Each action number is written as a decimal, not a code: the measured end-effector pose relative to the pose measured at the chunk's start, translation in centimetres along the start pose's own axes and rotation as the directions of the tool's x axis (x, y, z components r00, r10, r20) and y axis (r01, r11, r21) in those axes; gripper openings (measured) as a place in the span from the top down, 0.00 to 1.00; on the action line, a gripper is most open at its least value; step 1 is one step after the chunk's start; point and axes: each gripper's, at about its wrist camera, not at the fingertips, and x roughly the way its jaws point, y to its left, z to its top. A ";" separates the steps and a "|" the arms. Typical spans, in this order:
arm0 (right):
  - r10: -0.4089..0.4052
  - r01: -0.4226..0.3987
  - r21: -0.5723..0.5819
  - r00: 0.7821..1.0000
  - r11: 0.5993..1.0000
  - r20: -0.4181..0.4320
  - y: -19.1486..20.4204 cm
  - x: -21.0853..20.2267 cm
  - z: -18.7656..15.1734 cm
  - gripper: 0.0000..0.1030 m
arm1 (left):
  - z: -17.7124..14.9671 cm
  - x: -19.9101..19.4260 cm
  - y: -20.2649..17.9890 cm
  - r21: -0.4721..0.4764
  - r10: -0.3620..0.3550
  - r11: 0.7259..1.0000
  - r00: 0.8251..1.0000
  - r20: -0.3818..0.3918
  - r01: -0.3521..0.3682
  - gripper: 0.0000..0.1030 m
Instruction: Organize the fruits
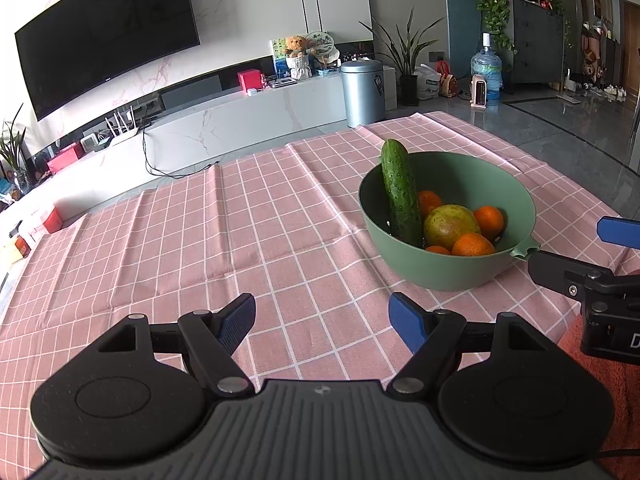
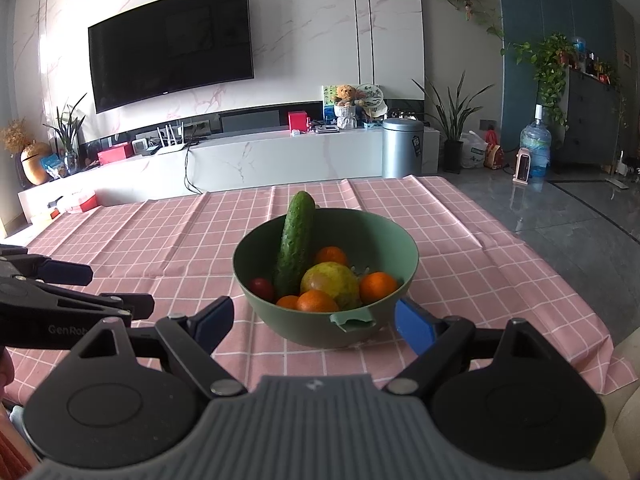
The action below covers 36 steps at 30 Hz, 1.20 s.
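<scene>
- Green bowl [image 2: 326, 312]: one, standing on the pink checked tablecloth [image 2: 160, 232]; seen from the right wrist, directly ahead of the right gripper [image 2: 316, 322], its small rim tab facing the gap between the jaws.
- Right gripper: jaws spread wide, nothing between the pads; the blue fingertips [image 2: 414, 326] sit just beside the bowl's near wall.
- Left gripper [image 1: 322, 320]: jaws released and empty, over bare cloth; the bowl lies ahead and to its right, apart from it.
- Bowl contents, counted:
  - cucumber [image 2: 295, 246], one, propped upright against the rim, tip above it;
  - oranges [image 2: 378, 286], four;
  - yellow-green fruit [image 2: 332, 282], one, central;
  - small red fruit [image 2: 262, 288], one.
</scene>
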 end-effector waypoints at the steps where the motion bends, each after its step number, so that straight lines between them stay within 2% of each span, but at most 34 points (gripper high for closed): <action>1: 0.000 0.000 0.000 1.000 1.000 0.000 0.0 0.0 0.0 0.18 | 0.0 0.0 0.0 0.001 0.000 1.000 1.000 -0.001 0.000 0.14; 36: 0.001 -0.001 0.001 1.000 1.000 -0.001 0.0 0.0 0.0 0.18 | -0.4 -0.1 0.3 -0.008 0.006 1.000 1.000 -0.007 -0.006 0.14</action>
